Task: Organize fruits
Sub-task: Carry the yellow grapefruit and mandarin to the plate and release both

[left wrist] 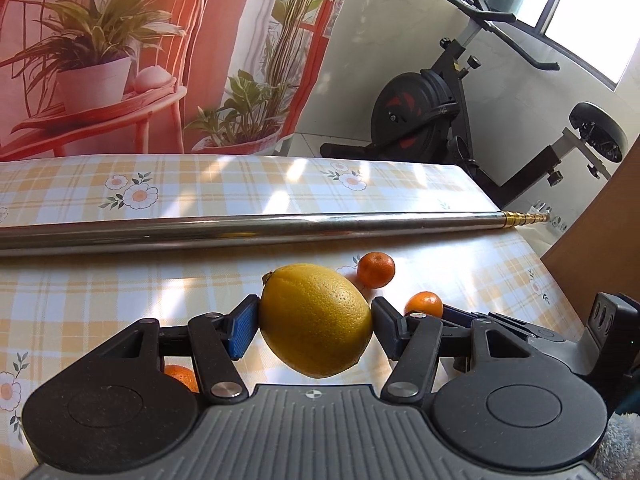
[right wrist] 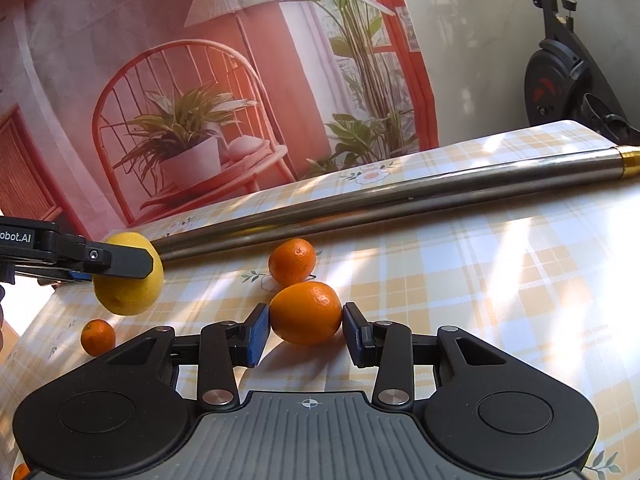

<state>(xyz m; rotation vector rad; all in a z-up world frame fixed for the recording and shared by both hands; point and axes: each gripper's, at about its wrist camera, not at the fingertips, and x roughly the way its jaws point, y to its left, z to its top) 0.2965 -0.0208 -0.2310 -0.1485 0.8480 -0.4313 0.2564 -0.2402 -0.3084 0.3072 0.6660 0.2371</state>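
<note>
My left hand-held gripper (left wrist: 316, 322) pinches a lemon (left wrist: 316, 320) above the table (left wrist: 480, 272), my right hand-held gripper (right wrist: 306, 330) pinches an orange (right wrist: 306, 312); three small oranges remain loose.

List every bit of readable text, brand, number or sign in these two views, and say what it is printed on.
"obot.AI": white lettering on the black body of the left gripper at the right wrist view's left edge; the start of the word is cut off by the frame.
No other text is readable in either view: none on the fruit, tablecloth, metal pole or exercise bike.
</note>
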